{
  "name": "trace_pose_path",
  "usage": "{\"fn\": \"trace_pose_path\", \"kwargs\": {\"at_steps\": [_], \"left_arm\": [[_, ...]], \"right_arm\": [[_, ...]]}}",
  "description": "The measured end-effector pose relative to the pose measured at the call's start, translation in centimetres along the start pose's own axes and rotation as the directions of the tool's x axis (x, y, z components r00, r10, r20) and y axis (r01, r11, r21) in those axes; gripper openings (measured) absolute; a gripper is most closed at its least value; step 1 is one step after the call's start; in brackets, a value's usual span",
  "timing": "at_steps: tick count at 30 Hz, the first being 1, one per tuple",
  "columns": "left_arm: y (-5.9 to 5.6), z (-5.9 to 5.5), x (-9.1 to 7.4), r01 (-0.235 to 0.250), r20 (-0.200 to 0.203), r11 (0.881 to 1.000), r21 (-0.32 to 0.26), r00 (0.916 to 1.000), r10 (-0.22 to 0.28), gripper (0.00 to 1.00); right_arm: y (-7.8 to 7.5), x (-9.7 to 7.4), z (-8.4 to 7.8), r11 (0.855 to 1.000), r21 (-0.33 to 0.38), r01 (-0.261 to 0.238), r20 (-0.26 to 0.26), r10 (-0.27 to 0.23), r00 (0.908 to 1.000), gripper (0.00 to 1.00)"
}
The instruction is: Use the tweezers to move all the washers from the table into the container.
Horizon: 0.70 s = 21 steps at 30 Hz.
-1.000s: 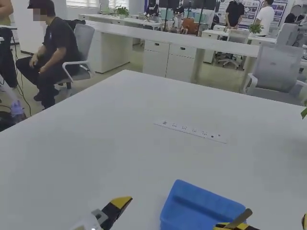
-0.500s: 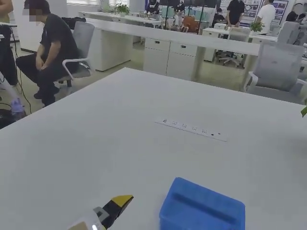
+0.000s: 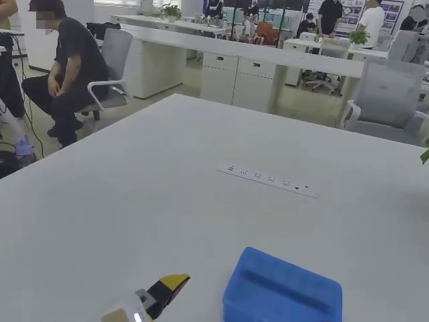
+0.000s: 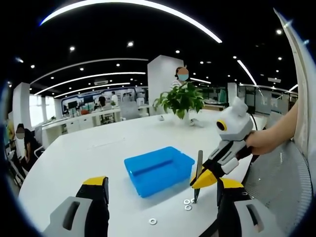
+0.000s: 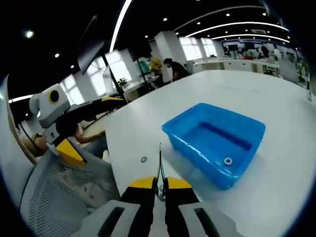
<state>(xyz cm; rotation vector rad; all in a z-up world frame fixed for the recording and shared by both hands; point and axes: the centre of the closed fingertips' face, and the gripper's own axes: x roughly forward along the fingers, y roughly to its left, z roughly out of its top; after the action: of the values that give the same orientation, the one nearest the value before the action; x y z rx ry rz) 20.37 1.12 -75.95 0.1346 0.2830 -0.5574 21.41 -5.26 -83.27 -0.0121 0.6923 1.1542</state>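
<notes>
The blue container (image 3: 281, 290) stands at the near edge of the white table (image 3: 167, 194); one washer (image 5: 228, 161) lies inside it. My right gripper (image 5: 159, 182) is shut on the tweezers (image 5: 160, 165). From the left gripper view, the right gripper (image 4: 211, 174) holds the tweezers (image 4: 197, 173) tip-down just above two washers (image 4: 187, 204) in front of the container (image 4: 158, 168). A third washer (image 4: 153, 221) lies further left. My left gripper (image 4: 163, 192) is open and holds nothing, left of the container; its yellow tip (image 3: 171, 282) shows in the head view.
A flush power strip (image 3: 268, 182) is set into the table's middle. A person sits on a chair (image 3: 110, 74) beyond the far left edge. Desks and office chairs (image 3: 389, 100) stand behind the table. A potted plant (image 4: 180, 101) is on the table.
The right gripper with the tweezers, seen at the head view's bottom right a second ago, has dropped out of that view. The left gripper's tip has barely shifted.
</notes>
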Motion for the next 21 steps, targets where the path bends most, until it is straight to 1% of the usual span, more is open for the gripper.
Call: {"fn": "trace_pose_path", "kwargs": {"at_steps": [1, 3, 5, 6, 9, 12, 15, 17, 18, 19, 21], "left_arm": [[0.0, 0.0, 0.0, 0.000, 0.001, 1.000, 0.000, 1.0000, 0.000, 0.92], [0.0, 0.0, 0.0, 0.000, -0.002, 1.000, 0.001, 1.0000, 0.000, 0.92], [-0.1, 0.0, 0.0, 0.001, -0.002, 1.000, 0.004, 1.0000, -0.001, 0.92], [-0.1, 0.0, 0.0, 0.002, -0.004, 1.000, 0.005, 1.0000, -0.002, 0.92], [-0.1, 0.0, 0.0, 0.004, -0.002, 1.000, 0.005, 1.0000, -0.004, 0.91], [-0.1, 0.0, 0.0, 0.002, -0.001, 1.000, 0.007, 1.0000, -0.002, 0.91], [-0.1, -0.1, 0.0, 0.003, -0.005, 1.000, 0.007, 1.0000, -0.003, 0.91], [0.1, -0.3, 0.0, -0.008, -0.018, 1.000, 0.022, 0.9998, 0.009, 0.89], [0.1, -0.4, 0.0, -0.012, -0.024, 1.000, 0.027, 0.9996, 0.013, 0.88], [0.1, -0.4, 0.0, -0.010, -0.027, 1.000, 0.029, 0.9996, 0.011, 0.88], [-0.2, -0.2, 0.0, 0.003, -0.018, 1.000, 0.029, 0.9998, -0.002, 0.90]], "right_arm": [[0.0, 0.0, 0.0, 1.000, -0.001, -0.001, -0.003, 0.001, 1.0000, 0.04], [0.2, 0.0, 0.0, 0.999, -0.034, 0.005, -0.011, -0.005, 0.9999, 0.03], [0.4, 0.1, 0.0, 0.999, -0.055, 0.000, -0.017, 0.000, 0.9999, 0.04], [0.5, 0.1, -0.1, 0.996, -0.086, 0.001, -0.022, -0.003, 0.9998, 0.04], [0.8, 0.1, -0.2, 0.989, -0.147, -0.008, -0.039, 0.002, 0.9993, 0.04], [1.3, 0.1, -0.4, 0.974, -0.226, -0.016, -0.062, 0.002, 0.9981, 0.04], [1.8, 0.3, -0.6, 0.954, -0.299, -0.034, -0.088, 0.008, 0.9961, 0.04], [2.0, 0.4, -0.7, 0.936, -0.349, -0.040, -0.103, 0.004, 0.9947, 0.04], [2.1, 0.5, -0.8, 0.924, -0.380, -0.046, -0.110, 0.004, 0.9939, 0.03], [2.2, 0.5, -0.8, 0.923, -0.383, -0.042, -0.109, 0.000, 0.9940, 0.03], [2.1, 0.5, -0.9, 0.921, -0.387, -0.037, -0.106, -0.005, 0.9943, 0.03]]}}
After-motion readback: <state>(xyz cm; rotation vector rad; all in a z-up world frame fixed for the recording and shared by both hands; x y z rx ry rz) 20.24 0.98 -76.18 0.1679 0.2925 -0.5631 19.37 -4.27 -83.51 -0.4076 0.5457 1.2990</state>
